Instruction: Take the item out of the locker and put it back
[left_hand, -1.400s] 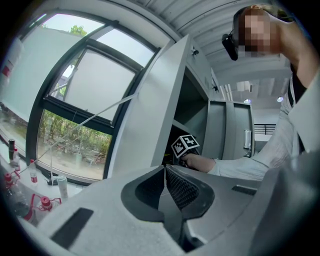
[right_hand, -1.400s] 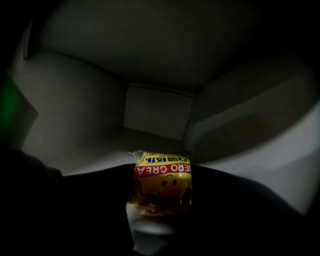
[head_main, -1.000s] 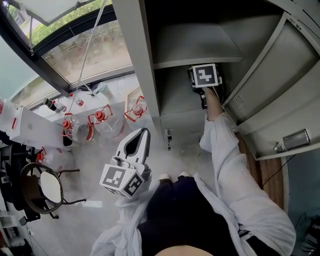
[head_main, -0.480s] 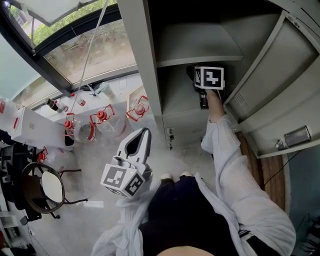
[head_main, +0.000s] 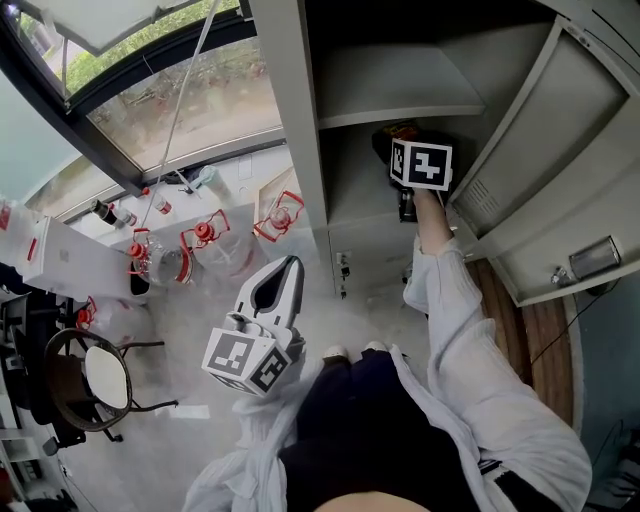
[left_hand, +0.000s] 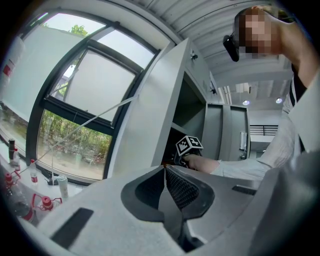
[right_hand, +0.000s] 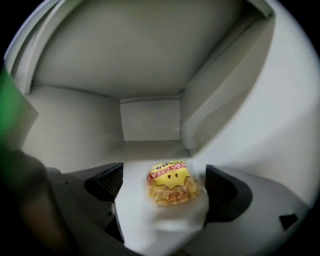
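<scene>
**Letting go of the snack bag in the locker**

From the head view, the tips of the right gripper (right_hand: 166, 186) are lost in the dark under the shelf (head_main: 400, 90) of the locker (head_main: 290, 120). Only its marker cube (head_main: 420, 165) and the hand (head_main: 428, 215) behind it show there. A small orange bit peeks out past the cube, but it is too small to tell what it is. In the right gripper view, a green smear covers the left edge, and the red words on the snack bag (right_hand: 172, 182) are too blurry to read.

The right gripper's fingers have just been opening and now stand wide apart. The snack bag lies between them on the pale floor of the space below the shelf. It is a clear bag with yellow puffs inside and a yellow smiley label. The left pad (right_hand: 107, 181) is clear of it. The bag's edge comes up just beside the right pad (right_hand: 225, 192), and it is hard to tell if they touch. Nothing squeezes the bag.

The left gripper (head_main: 288, 265) is out in the room, well apart from the locker, near the person's body. Its fingers are pressed together with nothing between them.

The locker door (head_main: 560, 150) stands open on the right.
</scene>
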